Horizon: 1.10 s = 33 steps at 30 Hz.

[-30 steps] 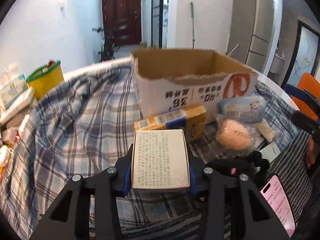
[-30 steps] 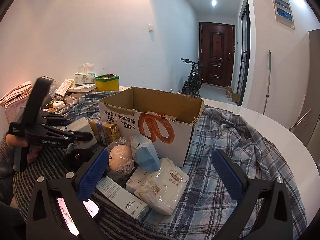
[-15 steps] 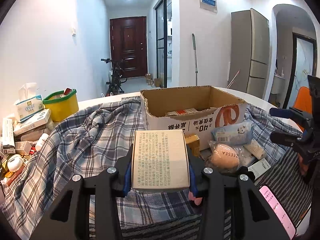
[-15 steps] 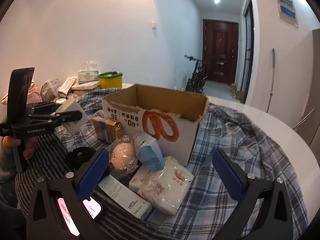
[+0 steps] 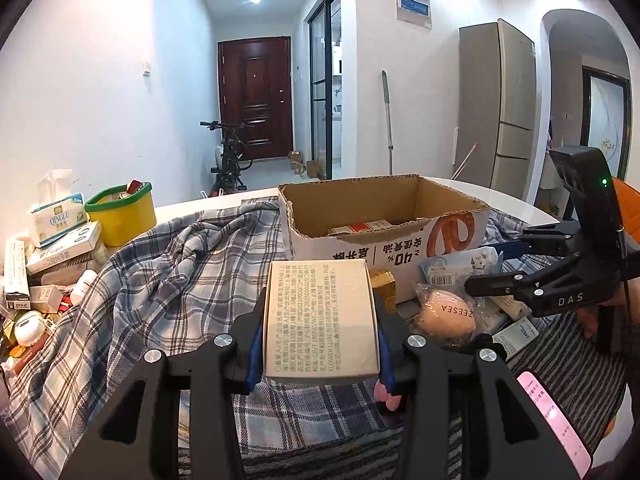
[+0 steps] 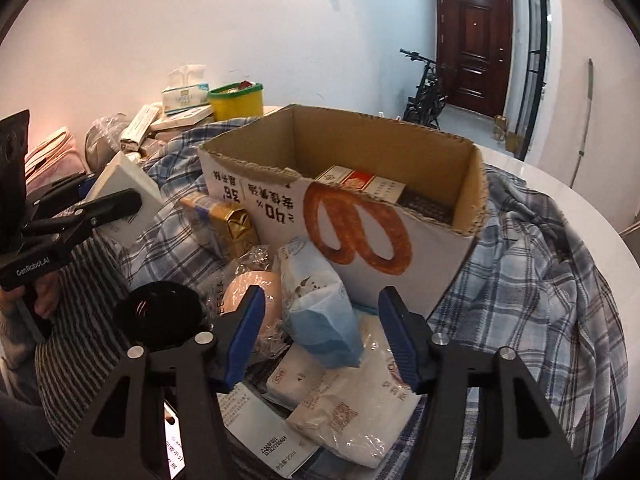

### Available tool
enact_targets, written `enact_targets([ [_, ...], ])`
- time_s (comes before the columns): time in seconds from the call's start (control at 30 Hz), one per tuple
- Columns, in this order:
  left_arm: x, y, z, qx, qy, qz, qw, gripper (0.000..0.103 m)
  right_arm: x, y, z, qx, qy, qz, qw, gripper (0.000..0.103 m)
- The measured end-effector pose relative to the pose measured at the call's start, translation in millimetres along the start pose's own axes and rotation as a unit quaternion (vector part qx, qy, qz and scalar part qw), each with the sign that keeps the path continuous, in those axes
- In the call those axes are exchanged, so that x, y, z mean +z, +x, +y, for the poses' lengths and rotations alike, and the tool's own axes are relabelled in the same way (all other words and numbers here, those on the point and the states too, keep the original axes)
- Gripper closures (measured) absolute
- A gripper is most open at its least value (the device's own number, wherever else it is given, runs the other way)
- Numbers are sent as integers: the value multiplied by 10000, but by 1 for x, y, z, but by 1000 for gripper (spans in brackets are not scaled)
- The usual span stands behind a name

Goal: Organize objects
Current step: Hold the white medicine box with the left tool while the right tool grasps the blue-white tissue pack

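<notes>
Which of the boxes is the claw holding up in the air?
The cream box with small print, pinched in the left claw. The gold box lies on the cloth, and the big cardboard box sits on the table.

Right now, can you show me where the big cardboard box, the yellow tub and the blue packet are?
cardboard box (image 6: 360, 240): right wrist view, white printed front wall.
yellow tub (image 5: 124, 216): left wrist view, yellow side below the green rim.
blue packet (image 6: 324, 328): right wrist view, blue lower half, between the open fingers.

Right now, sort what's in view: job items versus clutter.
Job: cream box clamped in left gripper; right gripper closing around the blue pack; cardboard box.
Clutter: tissue box; yellow tub; bicycle.
</notes>
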<state>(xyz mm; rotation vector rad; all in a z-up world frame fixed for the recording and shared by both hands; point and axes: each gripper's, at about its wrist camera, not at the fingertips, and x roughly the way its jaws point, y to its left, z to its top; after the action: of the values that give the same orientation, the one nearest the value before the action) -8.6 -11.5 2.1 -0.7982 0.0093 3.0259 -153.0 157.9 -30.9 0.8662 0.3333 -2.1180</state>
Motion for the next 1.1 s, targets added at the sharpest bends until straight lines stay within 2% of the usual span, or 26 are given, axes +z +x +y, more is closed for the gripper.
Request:
enact_targets([
  [0.03,0,0,0,-9,-7,4,10000,57,1,2,0,-3,-31,25,10000,59],
  [0.07,0,0,0,-10,-11,5,10000,57,1,3,1,-22,-59,61,10000,62],
  [0.23,0,0,1,-22,-43,-10,10000,57,1,6,5,-105,-179,92,9997,71],
  [0.37,0,0,2,-24,-54,-13,10000,57,0,-4,12,-94,-337,-127,9993,73],
  [0.53,0,0,2,-24,-49,-25,10000,57,-3,-32,13,-154,-430,-659,9968,73],
  [0.7,0,-1,3,-7,-51,-56,10000,57,-11,-70,4,-354,-335,-1301,9903,73],
  [0.87,0,-2,4,30,-45,-79,10000,57,-23,-99,0,-725,-243,-1869,9794,73],
  [1.1,0,-9,2,140,-7,-257,9996,57,-29,-102,-10,-706,21,-1936,9785,73],
])
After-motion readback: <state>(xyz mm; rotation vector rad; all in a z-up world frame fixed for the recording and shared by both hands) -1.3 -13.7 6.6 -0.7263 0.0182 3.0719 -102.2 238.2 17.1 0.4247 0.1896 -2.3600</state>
